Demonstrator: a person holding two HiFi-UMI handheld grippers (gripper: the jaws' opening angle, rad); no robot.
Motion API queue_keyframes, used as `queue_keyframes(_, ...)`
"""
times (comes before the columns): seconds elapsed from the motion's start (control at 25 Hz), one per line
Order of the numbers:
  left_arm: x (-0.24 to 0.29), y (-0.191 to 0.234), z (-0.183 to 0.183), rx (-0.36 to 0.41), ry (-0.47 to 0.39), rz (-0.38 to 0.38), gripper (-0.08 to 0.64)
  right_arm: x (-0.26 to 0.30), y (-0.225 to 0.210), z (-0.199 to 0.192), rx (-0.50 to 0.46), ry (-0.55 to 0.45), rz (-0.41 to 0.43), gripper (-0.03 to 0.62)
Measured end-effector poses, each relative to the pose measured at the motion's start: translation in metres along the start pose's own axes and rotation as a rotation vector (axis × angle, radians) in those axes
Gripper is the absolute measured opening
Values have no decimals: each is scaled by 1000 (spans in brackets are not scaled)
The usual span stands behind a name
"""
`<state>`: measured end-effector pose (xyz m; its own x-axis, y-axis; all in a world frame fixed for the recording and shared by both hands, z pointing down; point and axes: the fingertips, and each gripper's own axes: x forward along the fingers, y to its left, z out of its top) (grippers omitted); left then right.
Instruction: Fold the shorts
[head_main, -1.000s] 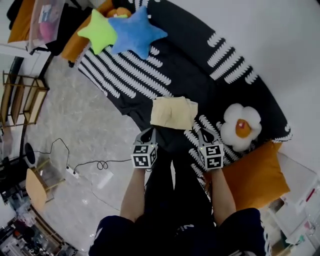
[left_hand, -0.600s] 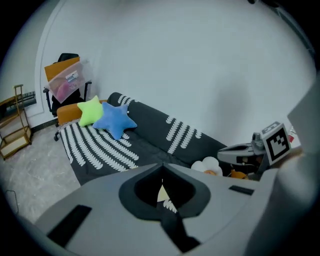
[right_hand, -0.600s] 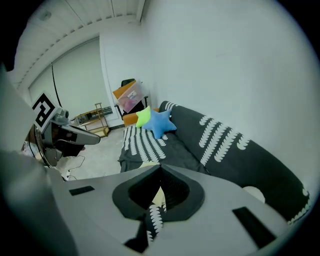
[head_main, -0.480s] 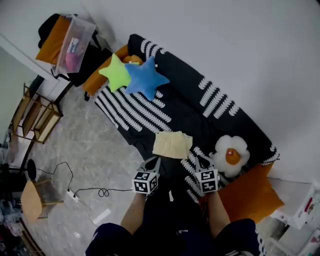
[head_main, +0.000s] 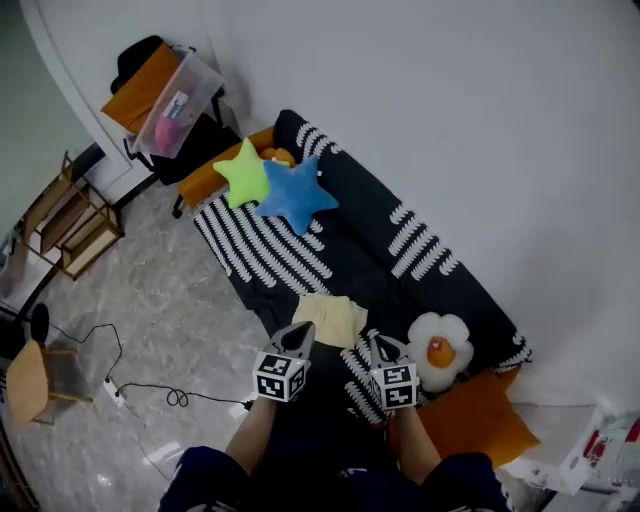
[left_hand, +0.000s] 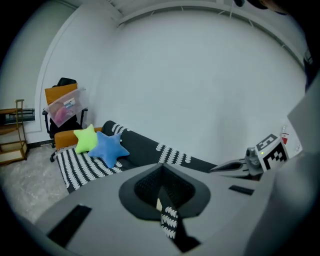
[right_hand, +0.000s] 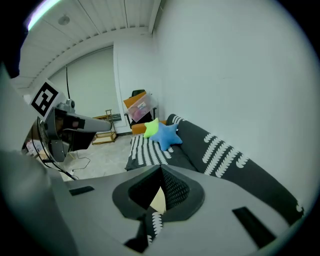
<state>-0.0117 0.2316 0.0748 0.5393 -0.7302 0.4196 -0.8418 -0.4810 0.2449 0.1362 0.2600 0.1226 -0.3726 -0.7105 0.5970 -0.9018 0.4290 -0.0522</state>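
The pale yellow shorts (head_main: 328, 318) lie folded into a small rectangle on the seat of the black sofa (head_main: 400, 250) with white patterns. My left gripper (head_main: 300, 333) hangs just short of the shorts' near left edge, above the seat, jaws shut and empty. My right gripper (head_main: 378, 345) hangs beside it near the shorts' right corner, also shut with nothing held. In the left gripper view only a sliver of the shorts (left_hand: 158, 204) shows behind the closed jaws; the right gripper view shows the same sliver of the shorts (right_hand: 158, 200).
A green star cushion (head_main: 245, 172) and a blue star cushion (head_main: 293, 194) sit at the sofa's far end. A fried-egg cushion (head_main: 438, 350) and an orange cushion (head_main: 480, 420) lie to the right. A chair with a clear box (head_main: 175, 95), a wooden shelf (head_main: 70, 225) and a floor cable (head_main: 150, 390) are at left.
Both grippers have risen away from the folded shorts, staying shut. The head view has pulled back, so the sofa and shorts look smaller.
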Motion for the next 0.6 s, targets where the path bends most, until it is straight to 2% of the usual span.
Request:
queue_keyframes(0.12,-7,-8,15,0,-58,-5,3,-16,-7,24,-13,-73,-35,9)
queue_keyframes(0.28,-26,-16,59,45,-187,-22,3,-41,-11,73,-50,-195,-66,9)
queue_keyframes(0.44,-56,-6,107,34,-343,-50,3,-68,9,130,-68,-359,-67,9)
queue_keyframes(0.6,-85,11,142,31,-427,-74,3,-94,33,182,-107,-502,-120,9)
